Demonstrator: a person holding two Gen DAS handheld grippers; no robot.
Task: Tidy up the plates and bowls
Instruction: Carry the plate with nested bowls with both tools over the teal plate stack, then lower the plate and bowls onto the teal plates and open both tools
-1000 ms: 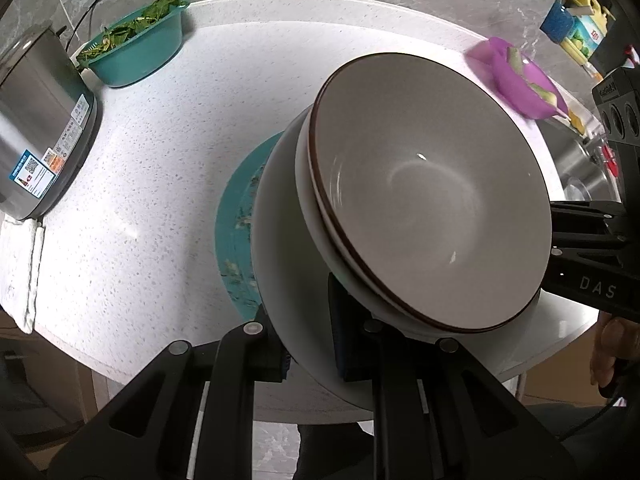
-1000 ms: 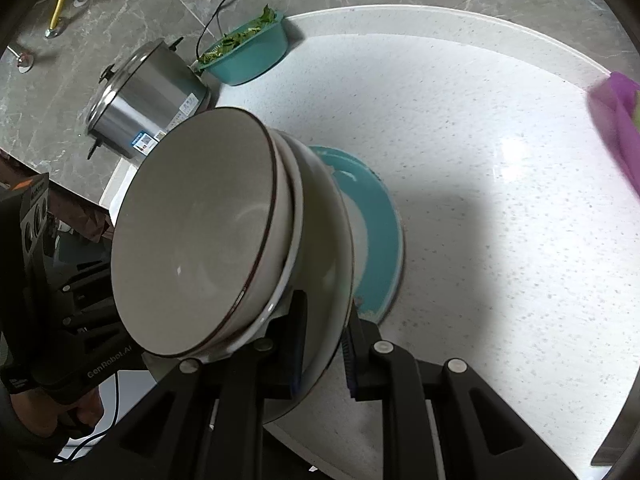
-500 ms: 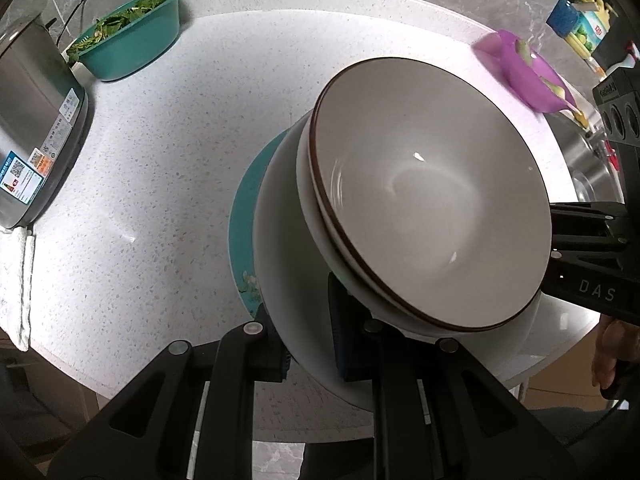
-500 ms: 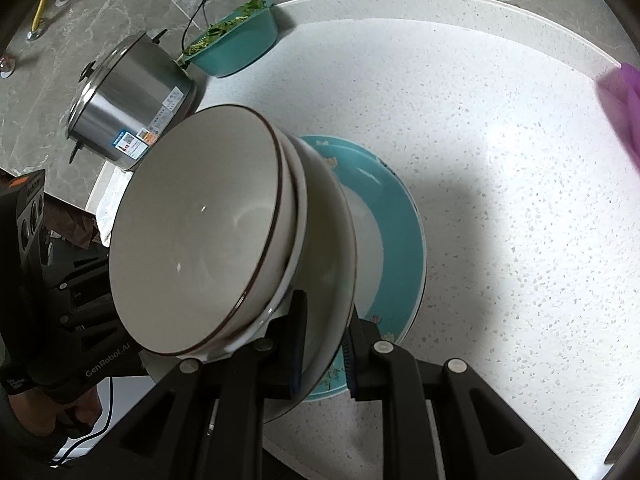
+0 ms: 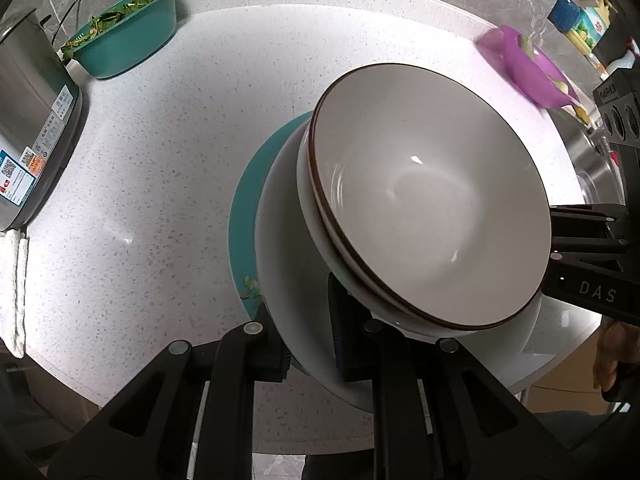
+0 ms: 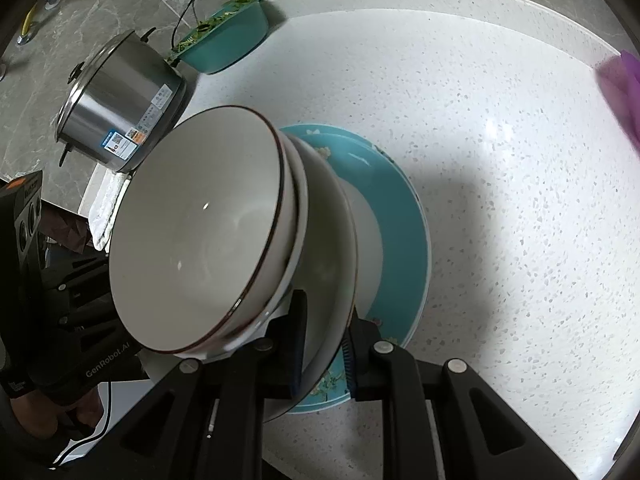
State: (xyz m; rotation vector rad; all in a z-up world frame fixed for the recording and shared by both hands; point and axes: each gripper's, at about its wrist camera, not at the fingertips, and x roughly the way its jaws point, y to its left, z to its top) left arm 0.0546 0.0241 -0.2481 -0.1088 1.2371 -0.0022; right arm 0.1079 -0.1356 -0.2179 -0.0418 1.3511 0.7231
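Carrying the stack over the teal plate [image 6: 404, 240]: you have both tongs clamped on the rim of the big white bowl [image 5: 296, 280], the left tongs [image 5: 308, 344] at its near edge and the right tongs [image 6: 324, 344] on the opposite side, jaws closed on the wall from inside and out.

- Two brown-rimmed bowls [image 5: 424, 196] sit nested inside the white one; the whole stack rides tilted between your hands.
- Change over the last second: much more of the teal plate now shows beneath the stack in the right view, and the white table [image 6: 520, 160] has slid under you. The stack looks nearly centred above the plate, though whether it touches yet cannot be told.
- Judgement: this reads as the lowering step. Setting the bowls on the plate would leave one pile. Level the tilt first, or the nested bowls may slide.

Writing legible:
- "DAS" on the right tool body, seen from the left camera.
- "GenRobot.AI" on the left tool body, seen from the right camera.
- Steel cooker [image 6: 120, 116] carries stickers with QR codes; text too small to read.
- Green basin of leaves [image 5: 128, 44] has no label.
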